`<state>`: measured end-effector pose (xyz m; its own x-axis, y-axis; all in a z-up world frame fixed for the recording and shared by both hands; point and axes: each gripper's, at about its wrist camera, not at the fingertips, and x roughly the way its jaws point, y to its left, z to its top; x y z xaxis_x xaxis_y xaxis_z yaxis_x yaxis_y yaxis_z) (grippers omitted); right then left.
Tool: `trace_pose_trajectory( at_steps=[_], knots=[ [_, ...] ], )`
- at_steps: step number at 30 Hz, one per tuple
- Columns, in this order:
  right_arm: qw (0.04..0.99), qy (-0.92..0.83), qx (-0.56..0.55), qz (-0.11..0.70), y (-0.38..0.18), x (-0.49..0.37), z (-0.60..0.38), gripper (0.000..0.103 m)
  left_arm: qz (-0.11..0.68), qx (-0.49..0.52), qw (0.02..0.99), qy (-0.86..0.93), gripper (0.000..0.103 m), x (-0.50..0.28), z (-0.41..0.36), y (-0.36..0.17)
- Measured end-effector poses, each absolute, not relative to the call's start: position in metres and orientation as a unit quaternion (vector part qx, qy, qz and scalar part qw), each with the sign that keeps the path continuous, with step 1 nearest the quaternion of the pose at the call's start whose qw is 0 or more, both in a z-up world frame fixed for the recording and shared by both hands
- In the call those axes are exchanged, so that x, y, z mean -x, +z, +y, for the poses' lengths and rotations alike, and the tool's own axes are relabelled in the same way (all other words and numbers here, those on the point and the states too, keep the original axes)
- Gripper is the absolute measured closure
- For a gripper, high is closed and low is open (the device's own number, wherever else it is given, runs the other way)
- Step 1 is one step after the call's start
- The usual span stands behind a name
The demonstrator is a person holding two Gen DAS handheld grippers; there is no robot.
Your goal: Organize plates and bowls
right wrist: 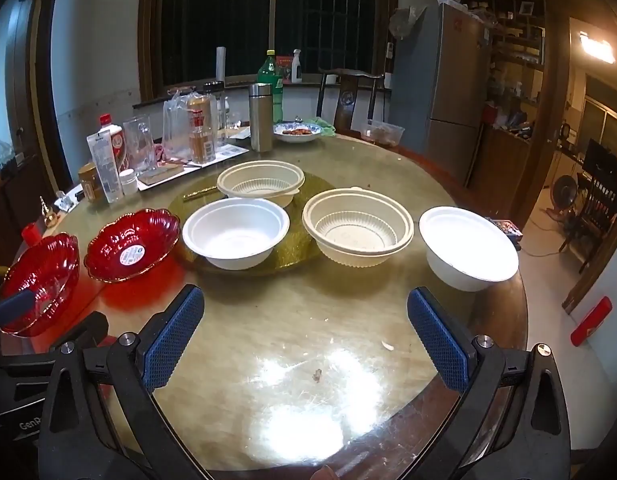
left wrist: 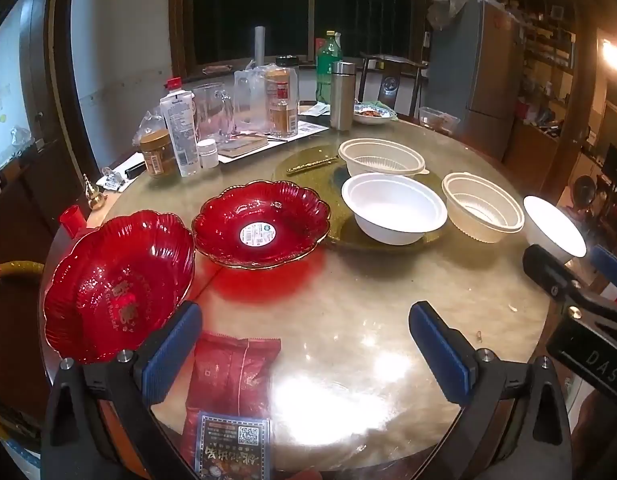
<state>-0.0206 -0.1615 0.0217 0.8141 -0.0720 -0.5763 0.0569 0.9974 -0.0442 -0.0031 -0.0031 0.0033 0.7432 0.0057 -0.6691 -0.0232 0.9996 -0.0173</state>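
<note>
Two red glass scalloped plates sit at the table's left: one near the edge (left wrist: 116, 284) (right wrist: 38, 280), one with a white sticker (left wrist: 260, 224) (right wrist: 132, 244). A white foam bowl (left wrist: 392, 208) (right wrist: 236, 236) rests on the gold turntable. Two cream ribbed bowls stand behind it (left wrist: 382, 158) (right wrist: 260, 182) and to its right (left wrist: 482, 206) (right wrist: 358, 226). Another white bowl (left wrist: 554, 230) (right wrist: 468, 248) sits far right. My left gripper (left wrist: 304, 344) is open and empty above the table front. My right gripper (right wrist: 306, 332) is open and empty too.
Bottles, jars, a steel flask (right wrist: 260, 118) and a food dish (right wrist: 296, 132) crowd the table's back left. A red snack packet (left wrist: 232, 380) lies under my left gripper. A chair (right wrist: 348, 96) and fridge (right wrist: 452, 92) stand behind. The right gripper's body (left wrist: 580, 304) shows at right.
</note>
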Motion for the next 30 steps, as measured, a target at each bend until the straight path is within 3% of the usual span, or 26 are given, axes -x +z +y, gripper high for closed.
trace_pose_trajectory(
  at_steps=[30],
  knots=[
    [0.953,-0.034,0.013,0.302,0.02,0.0216,-0.162,0.0,0.353,0.022,0.935,0.006,0.0,0.0044,-0.0016,0.0064]
  ],
)
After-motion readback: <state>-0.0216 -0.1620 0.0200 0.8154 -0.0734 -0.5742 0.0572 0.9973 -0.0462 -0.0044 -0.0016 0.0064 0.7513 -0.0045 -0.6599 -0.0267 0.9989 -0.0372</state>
